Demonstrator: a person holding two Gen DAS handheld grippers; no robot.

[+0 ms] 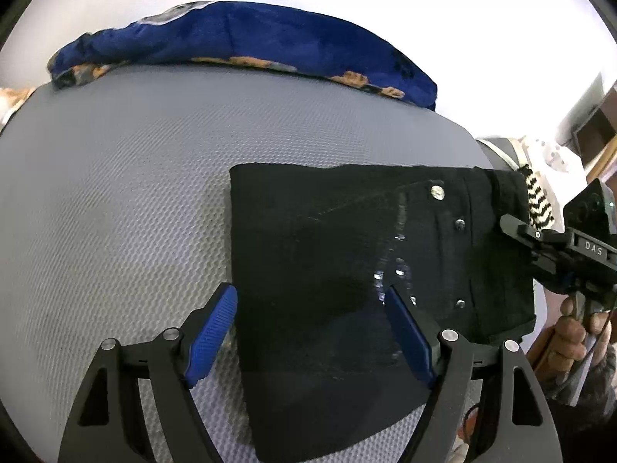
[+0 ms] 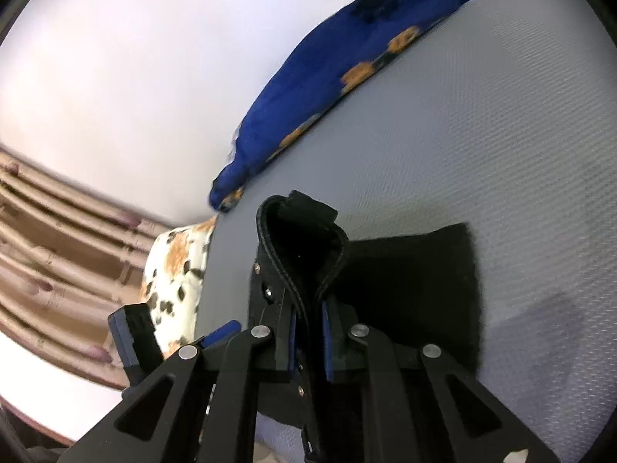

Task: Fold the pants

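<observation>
Black pants (image 1: pixel 347 270), folded into a compact rectangle, lie on a grey textured mat (image 1: pixel 115 193); metal buttons and the waistband face right. My left gripper (image 1: pixel 310 303) is open, hovering over the pants' near-left part, its blue pads (image 1: pixel 214 332) spread wide. My right gripper (image 2: pixel 308 332) is shut on the pants' waistband edge (image 2: pixel 304 247), which stands up folded between its blue pads. The right gripper also shows at the right edge of the left wrist view (image 1: pixel 540 239), at the waistband end. The pants also show in the right wrist view (image 2: pixel 416 289).
A blue blanket with orange prints (image 1: pixel 250 42) lies along the mat's far edge, also in the right wrist view (image 2: pixel 327 88). A white spotted cloth (image 2: pixel 177 277) and striped beige curtain (image 2: pixel 50 262) lie beyond the mat. A black-and-white striped cloth (image 1: pixel 538 196) sits by the waistband.
</observation>
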